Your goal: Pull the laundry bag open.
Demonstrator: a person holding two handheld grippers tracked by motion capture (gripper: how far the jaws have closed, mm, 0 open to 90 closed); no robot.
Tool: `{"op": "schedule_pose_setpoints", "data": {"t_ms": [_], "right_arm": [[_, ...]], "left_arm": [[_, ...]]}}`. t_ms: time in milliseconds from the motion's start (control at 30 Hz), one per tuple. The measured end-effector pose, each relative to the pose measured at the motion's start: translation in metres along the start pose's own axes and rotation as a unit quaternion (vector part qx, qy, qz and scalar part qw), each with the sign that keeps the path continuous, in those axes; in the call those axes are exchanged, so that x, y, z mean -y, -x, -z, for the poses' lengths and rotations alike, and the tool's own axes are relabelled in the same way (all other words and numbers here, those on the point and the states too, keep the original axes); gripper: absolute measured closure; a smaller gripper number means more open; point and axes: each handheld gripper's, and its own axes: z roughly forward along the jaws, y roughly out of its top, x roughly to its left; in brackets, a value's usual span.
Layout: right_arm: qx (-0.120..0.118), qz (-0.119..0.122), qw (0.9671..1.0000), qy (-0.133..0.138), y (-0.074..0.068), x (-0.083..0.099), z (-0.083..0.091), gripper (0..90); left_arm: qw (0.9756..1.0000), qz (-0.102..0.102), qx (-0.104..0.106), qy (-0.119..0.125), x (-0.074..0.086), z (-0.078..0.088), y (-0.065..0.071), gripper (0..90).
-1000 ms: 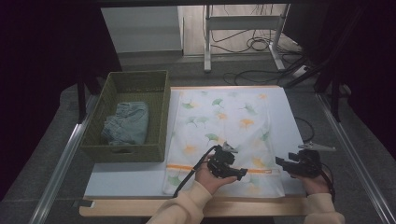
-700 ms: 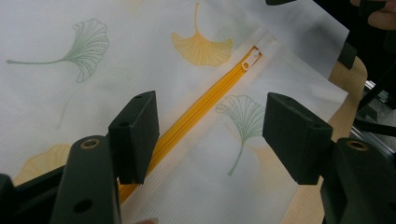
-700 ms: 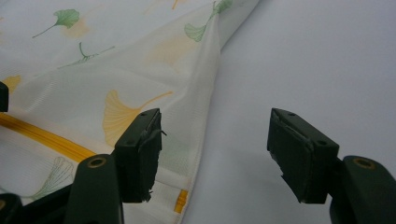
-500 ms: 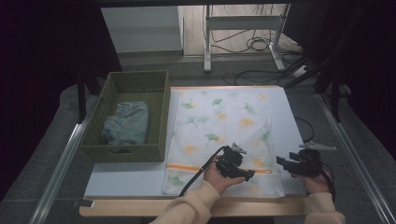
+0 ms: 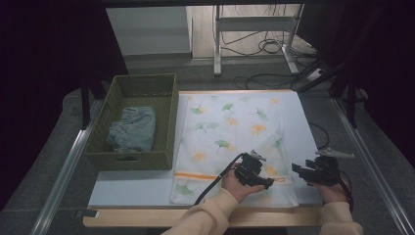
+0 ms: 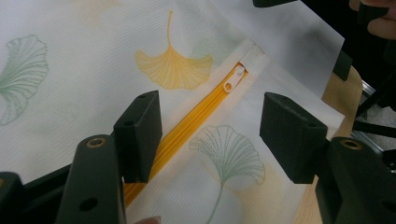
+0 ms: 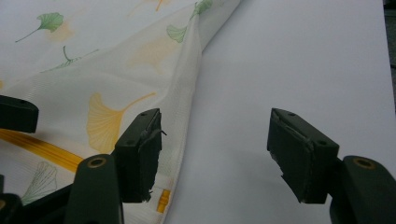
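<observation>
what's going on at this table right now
A person works on a mesh laundry bag printed with ginkgo leaves, spread flat on the white table. The left gripper hovers over the bag's orange zipper, its jaws apart and just been closing a little, with the zipper pull just ahead of them and not gripped. The right gripper waits open at the bag's right edge. A folded blue-grey garment lies in the woven basket beside the bag.

White mesh bag (image 5: 230, 137), centre of frame, is printed w/ green & orange ginkgo leaves; orange zipper (image 6: 196, 116) w/ white pull is seen. Olive-green woven basket (image 5: 166, 122) at left is filled w/ pale blue-grey cloth (image 5: 133, 129). Black jaws are seen at bottom.
</observation>
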Motion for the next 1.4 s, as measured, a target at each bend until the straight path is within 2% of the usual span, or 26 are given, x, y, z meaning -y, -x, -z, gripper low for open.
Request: {"op": "schedule_pose_setpoints", "data": {"t_ms": [433,533,667,967,1400], "right_arm": [[0.003,-0.002,1.0,0.0,0.002,0.0,0.0,35.8],[0.005,-0.004,1.0,0.0,0.003,0.0,0.001,35.9],[0.006,-0.003,1.0,-0.001,0.004,0.0,0.001,35.9],[0.007,-0.005,1.0,0.0,0.005,0.0,0.001,35.8],[0.009,-0.008,0.9999,0.002,0.006,0.0,0.002,35.8]], "left_arm": [[1.0,-0.001,0.003,-0.003,-0.006,-0.013,0.001,38.9],[0.9999,-0.011,-0.003,-0.004,-0.006,-0.015,0.003,39.1],[0.9999,-0.011,-0.001,-0.005,-0.008,-0.018,0.004,39.3],[0.9999,0.001,0.015,-0.008,-0.012,-0.025,0.006,39.9],[0.9992,0.007,0.034,-0.02,-0.017,-0.033,0.007,42.2]]}}
